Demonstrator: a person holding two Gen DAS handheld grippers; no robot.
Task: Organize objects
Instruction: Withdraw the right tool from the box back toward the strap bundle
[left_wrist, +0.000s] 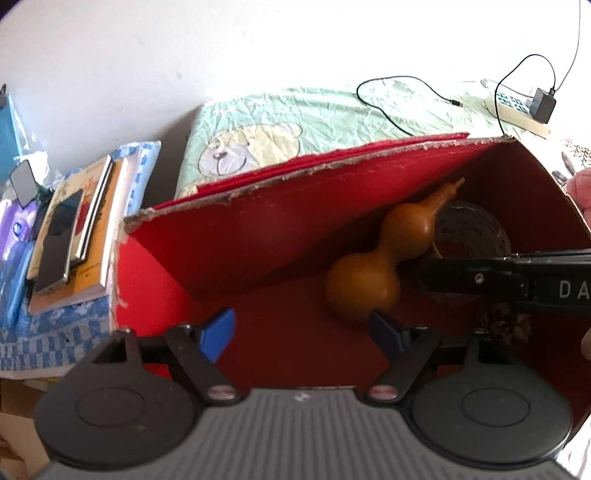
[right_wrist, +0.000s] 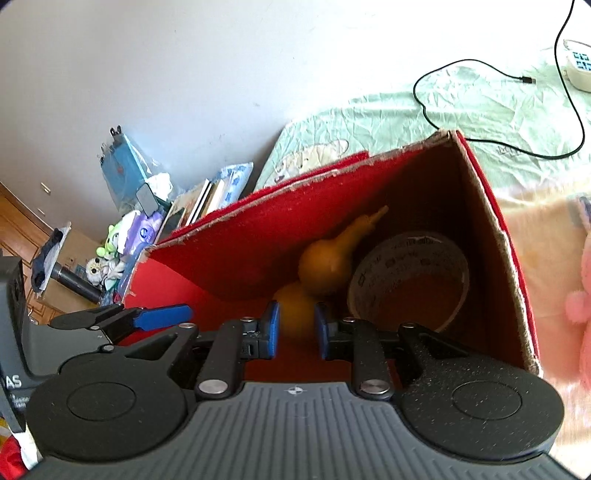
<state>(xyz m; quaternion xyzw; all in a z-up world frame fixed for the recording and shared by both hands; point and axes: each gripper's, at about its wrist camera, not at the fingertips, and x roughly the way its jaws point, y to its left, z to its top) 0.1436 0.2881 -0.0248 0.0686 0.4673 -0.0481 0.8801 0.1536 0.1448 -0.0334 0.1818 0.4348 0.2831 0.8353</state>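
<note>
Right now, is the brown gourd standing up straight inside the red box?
No, the brown gourd lies on its side in the red box, beside the roll of tape.

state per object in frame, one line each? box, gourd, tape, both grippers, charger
red box: open, no lid on.
gourd: inside the box, lying on its side.
tape roll: inside the box, beside the gourd.
left gripper: jaws wide, nothing between.
right gripper: jaws narrow, nothing gripped.
charger: plugged into the power strip.

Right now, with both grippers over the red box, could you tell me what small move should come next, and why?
Probably lift the left gripper out: its jaws are open and empty, and the gourd already lies in the red box beside the tape roll.
</note>
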